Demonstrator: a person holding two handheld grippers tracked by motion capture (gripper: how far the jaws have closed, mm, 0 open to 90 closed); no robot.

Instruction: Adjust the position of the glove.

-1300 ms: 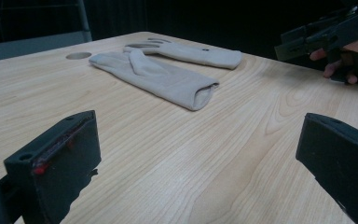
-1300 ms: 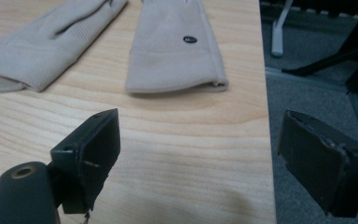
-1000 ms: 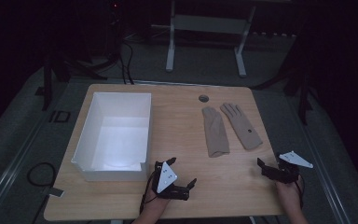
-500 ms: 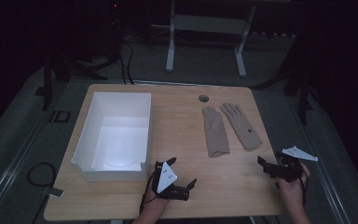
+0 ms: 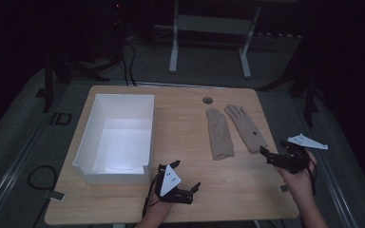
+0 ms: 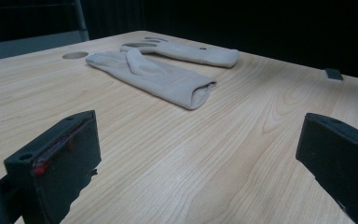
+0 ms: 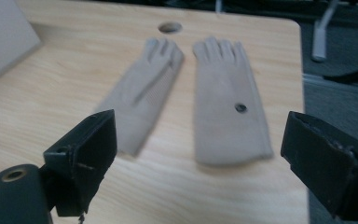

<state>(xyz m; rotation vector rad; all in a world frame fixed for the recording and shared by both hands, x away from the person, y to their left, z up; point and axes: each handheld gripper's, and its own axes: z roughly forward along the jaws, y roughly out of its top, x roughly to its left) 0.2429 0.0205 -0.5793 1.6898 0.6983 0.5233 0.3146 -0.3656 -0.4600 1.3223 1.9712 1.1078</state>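
Gloves, a beige pair, flat on the surface [image 5: 180,123] to the right of the white bin [image 5: 150,124], cuffs toward the person. Inner glove [image 5: 218,134] closer to the bin; outer glove [image 5: 246,127], with its small dark dot, one place farther from the bin, just beside the first and not visibly touching it.

Since a second ago: right gripper [image 5: 273,150] risen slightly and crept a little toward the bin side, now aimed at the cuff of the outer glove. Fingers [image 7: 86,154] spread wide, nothing between them, framing that cuff in the right gripper view. Left gripper [image 5: 187,174] unmoved, parked just off the bin's near right corner, fingers [image 6: 58,175] likewise wide and empty, pointed at the inner glove well apart from it.

Probably the start of a reach for the outer glove, with the bin as the likely destination. No grasp yet; both gloves untouched, bin empty.
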